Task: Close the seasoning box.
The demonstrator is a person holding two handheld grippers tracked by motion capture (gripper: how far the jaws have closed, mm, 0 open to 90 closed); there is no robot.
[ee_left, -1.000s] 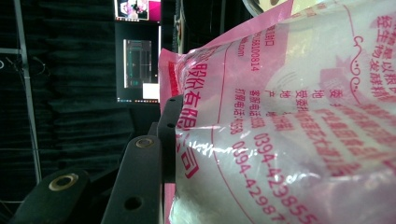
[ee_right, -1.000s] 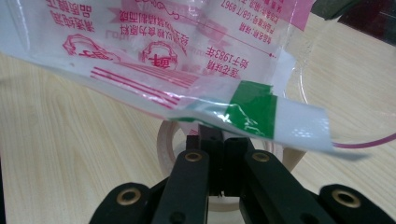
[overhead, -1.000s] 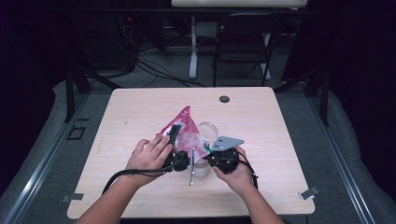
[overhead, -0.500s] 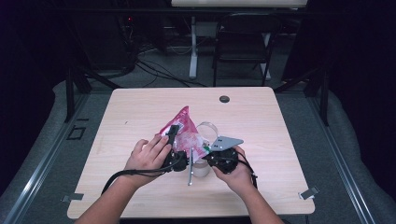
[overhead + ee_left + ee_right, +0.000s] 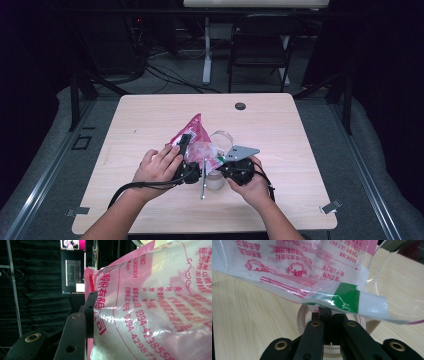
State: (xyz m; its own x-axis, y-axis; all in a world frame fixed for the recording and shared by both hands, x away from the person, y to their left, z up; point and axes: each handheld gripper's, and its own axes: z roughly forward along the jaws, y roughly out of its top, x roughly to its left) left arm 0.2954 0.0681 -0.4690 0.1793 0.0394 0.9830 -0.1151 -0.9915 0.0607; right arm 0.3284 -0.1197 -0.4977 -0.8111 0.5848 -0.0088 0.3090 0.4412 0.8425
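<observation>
A: Where is the pink printed bag (image 5: 196, 138) found?

B: It is held up over the middle of the bench (image 5: 300, 150), tilted, beside a clear glass jar (image 5: 221, 140).

A: How is the left tool (image 5: 186, 150) set?

B: It is clamped on the bag; one black jaw is seen pressed against the film (image 5: 150, 310) in the left gripper view.

A: And the right tool (image 5: 226, 167)?

B: Its jaws are drawn together, and the bag's lower edge with the green strip (image 5: 348, 298) is pinched there. A metal spoon (image 5: 204, 177) is seen between the hands.
</observation>
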